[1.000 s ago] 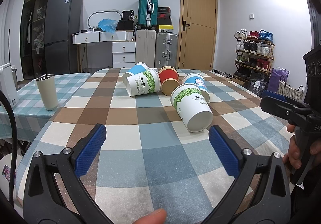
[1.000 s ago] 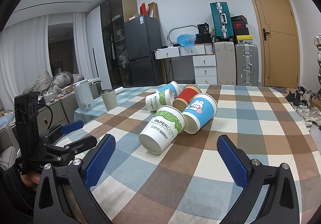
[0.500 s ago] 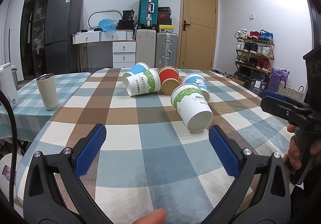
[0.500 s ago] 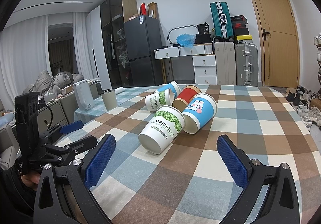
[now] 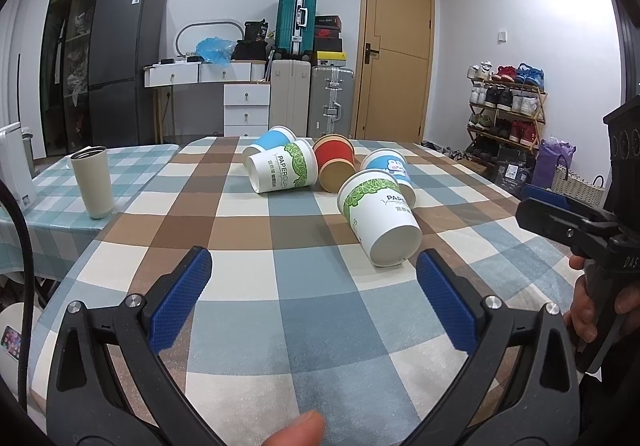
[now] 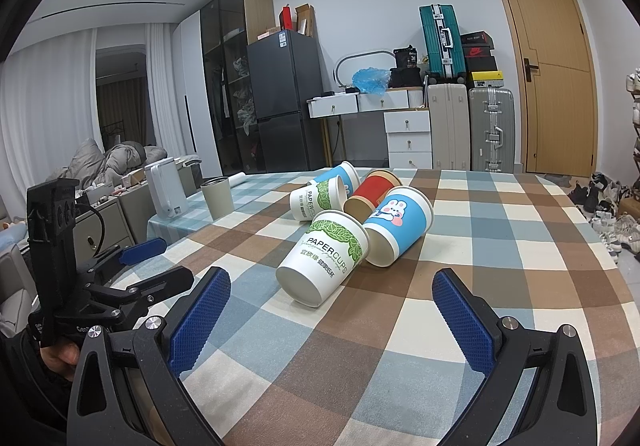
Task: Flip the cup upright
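Several paper cups lie on their sides on the checked tablecloth (image 5: 240,286). The nearest is a white cup with green leaves (image 5: 380,218), which also shows in the right wrist view (image 6: 324,258), base towards me. Behind it lie a blue rabbit cup (image 6: 396,226), a red cup (image 5: 334,166), a second white leaf cup (image 5: 282,170) and a blue cup (image 5: 268,138). My left gripper (image 5: 314,302) is open and empty, short of the cups. My right gripper (image 6: 332,322) is open and empty, just in front of the nearest cup.
A beige tumbler (image 5: 93,182) stands upright on the adjoining table at the left, next to a white appliance (image 6: 166,186). The other hand-held gripper shows at the right edge of the left wrist view (image 5: 580,230). Suitcases, drawers and a shoe rack stand beyond the table.
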Motion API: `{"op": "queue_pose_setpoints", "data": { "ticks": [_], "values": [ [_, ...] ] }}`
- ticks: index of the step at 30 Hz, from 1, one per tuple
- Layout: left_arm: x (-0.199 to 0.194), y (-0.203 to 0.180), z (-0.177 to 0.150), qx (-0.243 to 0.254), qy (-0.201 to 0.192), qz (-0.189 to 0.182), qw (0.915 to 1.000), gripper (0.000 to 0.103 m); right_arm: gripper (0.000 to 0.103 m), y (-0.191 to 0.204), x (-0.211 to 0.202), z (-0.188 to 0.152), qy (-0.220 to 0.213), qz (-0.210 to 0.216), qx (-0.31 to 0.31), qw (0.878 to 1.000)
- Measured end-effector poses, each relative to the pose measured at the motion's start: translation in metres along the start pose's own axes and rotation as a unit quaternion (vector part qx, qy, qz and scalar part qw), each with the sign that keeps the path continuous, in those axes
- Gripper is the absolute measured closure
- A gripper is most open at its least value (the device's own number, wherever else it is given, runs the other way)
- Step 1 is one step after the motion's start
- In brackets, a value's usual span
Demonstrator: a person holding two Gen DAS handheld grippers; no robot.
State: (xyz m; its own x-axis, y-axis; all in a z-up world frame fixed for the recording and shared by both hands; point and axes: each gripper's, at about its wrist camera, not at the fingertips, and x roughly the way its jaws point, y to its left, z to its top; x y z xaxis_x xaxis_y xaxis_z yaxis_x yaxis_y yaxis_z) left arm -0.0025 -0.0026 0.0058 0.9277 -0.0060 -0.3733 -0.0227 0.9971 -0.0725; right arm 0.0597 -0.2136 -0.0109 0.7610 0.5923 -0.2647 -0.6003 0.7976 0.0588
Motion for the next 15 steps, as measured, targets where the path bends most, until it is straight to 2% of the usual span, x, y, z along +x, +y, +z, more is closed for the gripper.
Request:
{"op": "queue_pose_setpoints", "data": {
  "ticks": [15],
  "values": [
    [-0.0057,-0.0022,0.0029,-0.002,-0.009,0.009,0.9999,0.001,0.000,0.0005,0.0002,-0.0001,0.001,-0.001,-0.001,1.000]
  ]
}}
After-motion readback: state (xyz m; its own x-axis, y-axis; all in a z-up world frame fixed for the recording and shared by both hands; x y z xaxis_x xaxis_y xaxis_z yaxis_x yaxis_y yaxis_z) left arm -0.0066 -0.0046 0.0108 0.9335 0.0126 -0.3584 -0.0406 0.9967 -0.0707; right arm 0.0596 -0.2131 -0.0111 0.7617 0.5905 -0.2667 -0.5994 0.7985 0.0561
